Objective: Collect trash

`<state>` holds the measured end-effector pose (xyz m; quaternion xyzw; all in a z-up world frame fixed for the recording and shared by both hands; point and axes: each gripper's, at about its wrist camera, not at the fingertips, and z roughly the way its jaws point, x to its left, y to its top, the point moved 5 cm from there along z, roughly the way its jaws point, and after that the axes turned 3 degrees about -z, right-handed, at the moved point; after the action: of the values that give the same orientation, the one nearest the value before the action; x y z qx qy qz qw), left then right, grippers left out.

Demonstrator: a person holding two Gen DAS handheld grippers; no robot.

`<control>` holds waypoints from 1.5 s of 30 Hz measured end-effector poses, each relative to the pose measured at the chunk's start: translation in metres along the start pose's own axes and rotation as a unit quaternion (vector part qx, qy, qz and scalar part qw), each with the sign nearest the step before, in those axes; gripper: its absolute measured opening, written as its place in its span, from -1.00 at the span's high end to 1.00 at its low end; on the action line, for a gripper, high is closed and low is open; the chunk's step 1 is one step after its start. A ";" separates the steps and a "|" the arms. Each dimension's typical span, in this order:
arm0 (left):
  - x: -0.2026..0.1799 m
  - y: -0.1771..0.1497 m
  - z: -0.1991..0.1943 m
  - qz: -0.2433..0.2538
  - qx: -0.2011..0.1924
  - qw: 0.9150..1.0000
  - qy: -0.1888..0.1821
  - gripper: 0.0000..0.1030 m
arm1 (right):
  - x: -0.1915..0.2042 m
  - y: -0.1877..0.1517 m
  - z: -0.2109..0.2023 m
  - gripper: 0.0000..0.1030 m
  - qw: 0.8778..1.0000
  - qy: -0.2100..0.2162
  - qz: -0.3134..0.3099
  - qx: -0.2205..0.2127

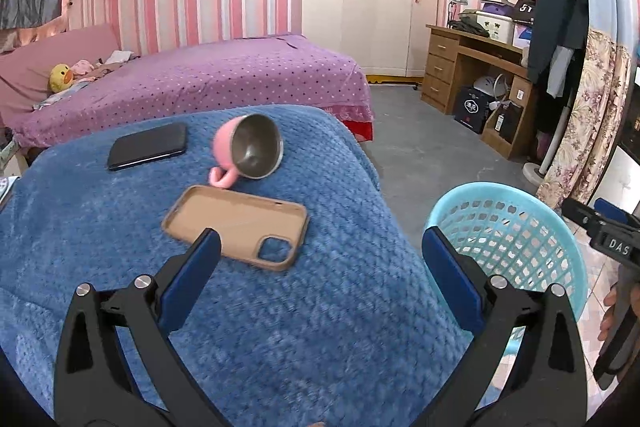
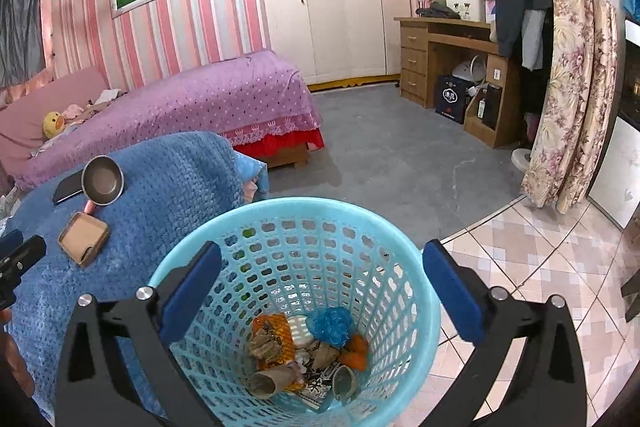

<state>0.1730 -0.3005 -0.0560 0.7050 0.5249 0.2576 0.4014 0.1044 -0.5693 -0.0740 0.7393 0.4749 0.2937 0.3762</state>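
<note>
Blue-padded right gripper [image 2: 322, 285] gapes wide above the turquoise basket [image 2: 416, 263], nothing between its fingers; trash [image 2: 304, 351] lies at the bottom. Left gripper [image 1: 320, 265], likewise spread and empty, hovers over the blue blanket [image 1: 120, 227] near a tan phone case [image 1: 236, 223].

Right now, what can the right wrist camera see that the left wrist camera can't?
Only the right wrist view looks down into the blue basket and shows the trash at its bottom, with the open right tool above it. Only the left wrist view shows the whole black phone and the open, empty left tool over the blue blanket. Both show the tipped pink cup, the tan phone case, basket, blanket and purple bed.
</note>
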 end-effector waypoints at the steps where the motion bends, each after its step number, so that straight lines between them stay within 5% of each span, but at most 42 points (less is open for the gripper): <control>1: 0.004 -0.001 -0.005 -0.001 -0.003 1.000 0.003 -0.89 | 0.004 0.000 -0.007 -0.91 1.000 -0.001 0.000 -0.003; 17: 0.053 -0.023 -0.099 0.001 -0.057 0.998 0.032 -0.89 | 0.096 -0.027 -0.094 -0.91 0.998 0.035 -0.033 -0.048; 26: 0.069 -0.053 -0.123 -0.001 -0.054 0.998 0.022 -0.89 | 0.152 -0.051 -0.122 -0.91 0.993 0.060 -0.068 -0.074; 45: 0.089 -0.059 -0.137 -0.010 -0.081 0.996 0.044 -0.89 | 0.160 -0.063 -0.134 -0.91 0.992 0.059 -0.077 -0.082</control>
<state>0.0627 -0.1679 -0.0363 0.6526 0.5270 0.3260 0.4359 0.0280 -0.3676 -0.0418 0.6486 0.5262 0.3446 0.4286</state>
